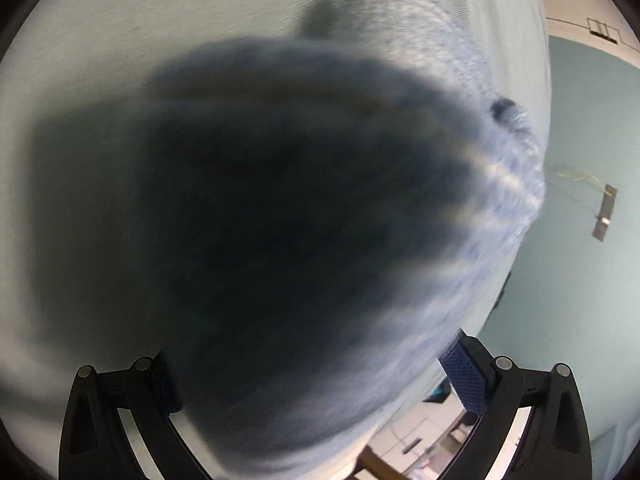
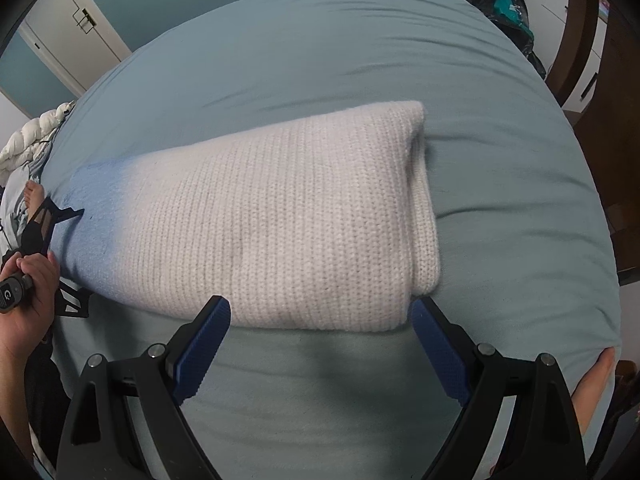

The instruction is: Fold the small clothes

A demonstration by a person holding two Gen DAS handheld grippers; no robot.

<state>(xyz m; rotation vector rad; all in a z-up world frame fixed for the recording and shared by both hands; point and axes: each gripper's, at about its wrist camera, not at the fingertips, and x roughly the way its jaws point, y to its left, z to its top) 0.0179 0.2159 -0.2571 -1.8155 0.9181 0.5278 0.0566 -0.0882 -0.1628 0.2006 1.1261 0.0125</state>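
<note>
- Folded knit sweater (image 2: pixel 288 216) on the bed (image 2: pixel 320 52), straight ahead of the right tongs (image 2: pixel 320 312), near hem just past the two blue pads (image 2: pixel 204 340).
- Right tongs spread wide, nothing between the pads, near edge of the sweater spanning almost the whole gap.
- Long axis across the view, side to side: blue-tinted end off to the left, white folded edge to the right, just beyond the right pad.
- Left tongs (image 2: pixel 60 220) at the far left, at the blue end, held in a hand (image 2: pixel 28 300); nearer to that end than the right tongs.
- From the left wrist camera: blurred dark-blue knit (image 1: pixel 312 208) filling the space ahead of and between the left tongs (image 1: pixel 316 384); fingers set wide apart, but grip or no grip impossible to tell.
- Likely next fold along that long axis, blue end carried over toward the white one; a judgement only.
</note>
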